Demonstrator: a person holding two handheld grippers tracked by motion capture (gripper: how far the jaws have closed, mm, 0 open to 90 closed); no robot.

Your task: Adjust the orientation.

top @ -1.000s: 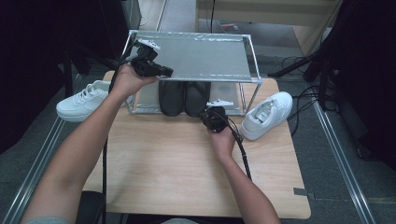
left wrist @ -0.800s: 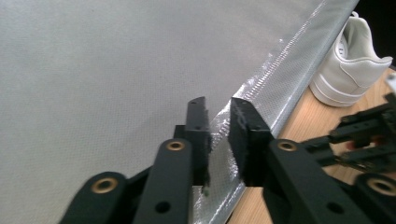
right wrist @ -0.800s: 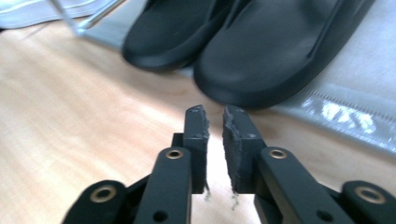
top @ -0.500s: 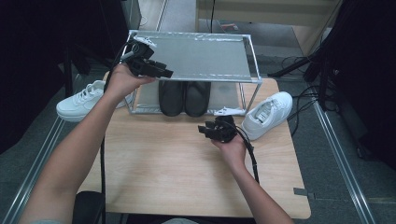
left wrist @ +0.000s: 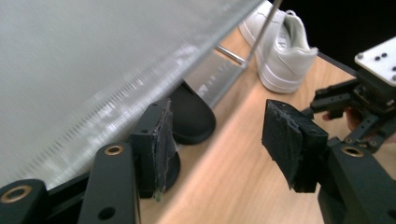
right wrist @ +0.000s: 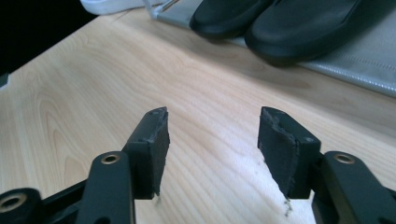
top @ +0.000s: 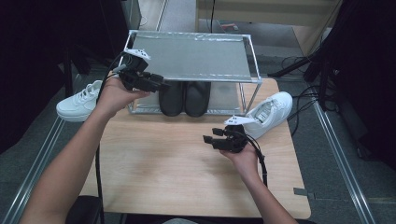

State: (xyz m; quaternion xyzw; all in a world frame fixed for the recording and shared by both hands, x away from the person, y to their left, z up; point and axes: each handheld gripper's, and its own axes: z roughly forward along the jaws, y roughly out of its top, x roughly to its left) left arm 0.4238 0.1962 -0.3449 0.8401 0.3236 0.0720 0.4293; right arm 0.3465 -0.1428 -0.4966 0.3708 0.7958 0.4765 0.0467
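Observation:
A pair of black shoes [top: 184, 97] stands side by side on the lower level of a metal rack [top: 196, 58], its toes facing me. My left gripper [top: 156, 85] hovers at the rack's front left corner, open and empty; its jaws have just been opening. In the left gripper view its pads [left wrist: 161, 140] frame a black shoe toe [left wrist: 194, 119]. My right gripper [top: 210, 141] hangs over the wooden table [top: 177, 172], pointing left, open and empty after just opening. The right gripper view shows both black shoes [right wrist: 280, 23] beyond its pads [right wrist: 280, 144].
One white sneaker [top: 79, 102] lies left of the rack, partly off the table. Another white sneaker [top: 271, 112] lies at the rack's right front, close behind my right hand. Cables trail from both grippers. Metal rails run along both sides of the table.
Both grippers went from shut to open. My right hand drew back from the rack toward me and turned left. My left hand shifted slightly at the rack's left corner.

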